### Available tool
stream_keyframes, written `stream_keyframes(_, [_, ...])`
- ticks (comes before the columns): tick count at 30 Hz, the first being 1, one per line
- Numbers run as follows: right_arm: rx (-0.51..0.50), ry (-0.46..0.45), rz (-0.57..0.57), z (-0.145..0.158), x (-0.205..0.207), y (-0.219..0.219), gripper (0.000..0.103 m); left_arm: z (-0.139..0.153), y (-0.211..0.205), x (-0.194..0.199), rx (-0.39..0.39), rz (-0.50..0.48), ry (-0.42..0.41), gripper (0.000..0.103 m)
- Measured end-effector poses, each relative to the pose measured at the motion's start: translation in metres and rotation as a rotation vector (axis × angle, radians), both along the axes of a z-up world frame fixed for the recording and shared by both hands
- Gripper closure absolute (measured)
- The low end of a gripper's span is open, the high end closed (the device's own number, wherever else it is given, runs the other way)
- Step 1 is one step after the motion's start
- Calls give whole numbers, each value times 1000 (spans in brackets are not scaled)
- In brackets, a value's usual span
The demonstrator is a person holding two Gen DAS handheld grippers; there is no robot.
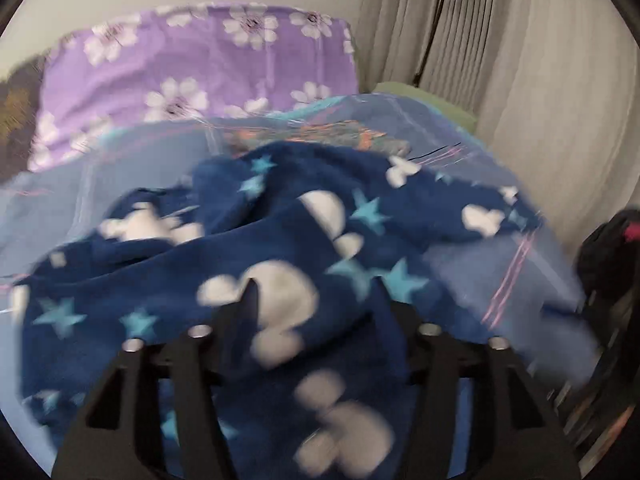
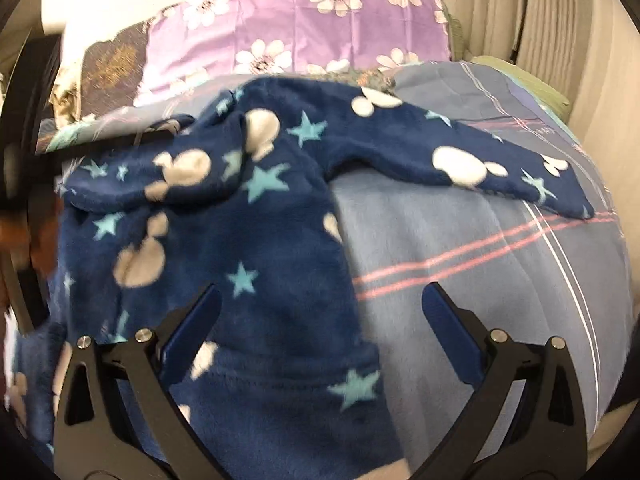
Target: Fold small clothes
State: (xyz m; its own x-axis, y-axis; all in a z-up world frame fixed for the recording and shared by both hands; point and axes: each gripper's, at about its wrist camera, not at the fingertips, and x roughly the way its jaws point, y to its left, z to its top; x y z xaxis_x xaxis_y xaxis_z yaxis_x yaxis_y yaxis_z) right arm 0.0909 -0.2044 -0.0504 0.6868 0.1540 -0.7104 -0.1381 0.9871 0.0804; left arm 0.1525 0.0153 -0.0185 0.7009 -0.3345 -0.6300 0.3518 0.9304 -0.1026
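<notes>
A navy fleece garment (image 1: 280, 248) with white mouse heads and teal stars lies rumpled on the blue bed cover (image 1: 120, 184). My left gripper (image 1: 316, 292) has a fold of it bunched between its fingers and draped over them. In the right wrist view the garment (image 2: 248, 208) lies with one sleeve (image 2: 472, 156) stretched out to the right. My right gripper (image 2: 320, 304) is wide open just above the garment's right edge and holds nothing.
A purple flowered pillow (image 2: 320, 28) stands at the head of the bed. Grey curtains (image 1: 540, 80) hang on the right, with a black lamp stand (image 1: 436, 24). A dark object (image 1: 608, 256) sits by the bed's right side.
</notes>
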Motion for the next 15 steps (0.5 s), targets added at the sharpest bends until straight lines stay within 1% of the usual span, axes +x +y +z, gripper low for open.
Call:
stream_keyframes(1, [25,-1,21,4,6,0,2,1,10,-12,53,25,-29,33])
stream_keyframes(2, [55,0,47,8,15,0,2,1,21,-20,93,50,-49,30])
stream_keyframes(4, [96,9,87,15,34,4,8,-3,46,-35,175,126,-75,22])
stream_keyframes(5, [118,18,114,18,48,9,13,-7,59,-41,205,164,-70,20])
stream_keyframes(6, [133,26,136,20,61,14,15,-13,78,-46,228,211,-48,18])
stream_keyframes(7, [144,32,152,20,75,19,16,-16,90,-45,236,246,-27,18])
stream_keyframes(9, [165,61,183,17,107,34,18,-31,122,-43,262,347,24,18])
stream_keyframes(11, [204,119,211,8,140,49,18,-43,146,-35,271,415,60,18])
stream_keyframes(13, [219,169,226,-4,163,63,18,-52,165,-27,257,464,93,18])
stream_keyframes(15, [204,203,223,-18,182,78,18,-57,179,-19,219,499,115,18])
